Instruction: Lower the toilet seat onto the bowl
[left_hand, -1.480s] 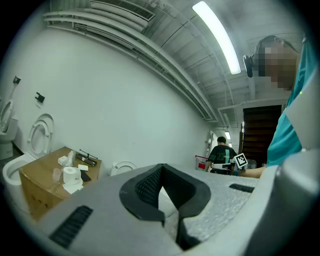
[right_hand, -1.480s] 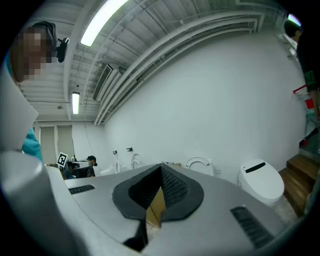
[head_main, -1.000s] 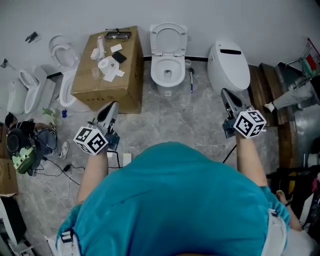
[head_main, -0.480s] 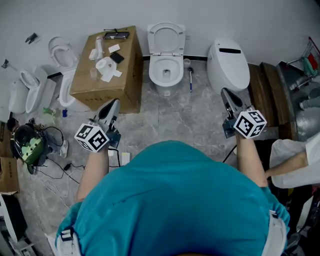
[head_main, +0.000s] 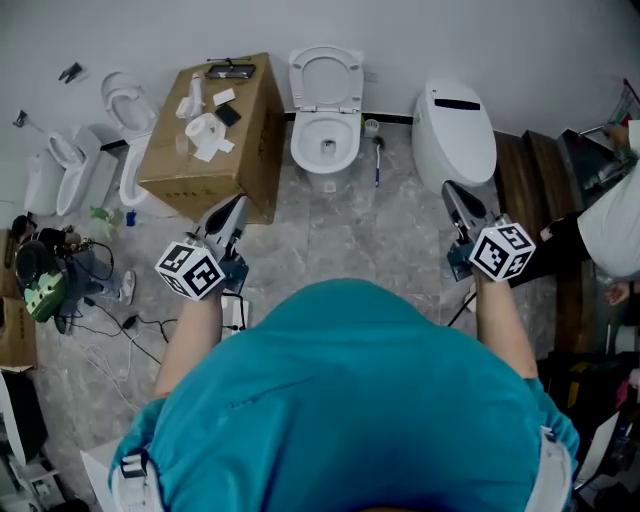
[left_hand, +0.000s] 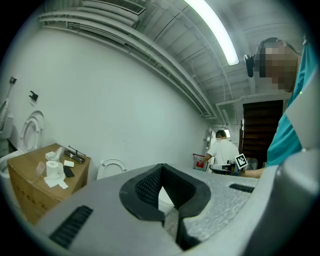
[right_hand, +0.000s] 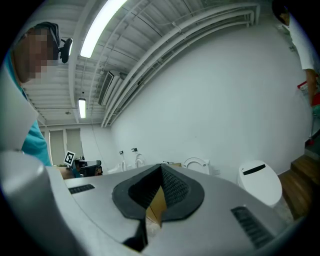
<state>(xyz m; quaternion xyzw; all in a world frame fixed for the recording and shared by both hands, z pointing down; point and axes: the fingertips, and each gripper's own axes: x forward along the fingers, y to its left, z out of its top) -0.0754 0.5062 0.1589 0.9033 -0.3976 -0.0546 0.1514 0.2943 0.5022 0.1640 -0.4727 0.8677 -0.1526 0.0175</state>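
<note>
A white toilet stands against the far wall, and its seat is raised upright against the wall. The seat also shows in the left gripper view as a raised seat and in the right gripper view as a raised seat. My left gripper is held over the floor well short of the bowl, to its left, shut and holding nothing. My right gripper hovers to the bowl's right, also shut and holding nothing. Neither touches the toilet.
A cardboard box with tissue rolls stands left of the toilet. A closed white toilet stands on its right, with a toilet brush between them. Spare toilets and cables lie at the left. A person in white stands by wooden steps at the right.
The left gripper has shifted slightly right and up in the head view. The person in white at the right has moved along the right edge. Both grippers stay shut.
</note>
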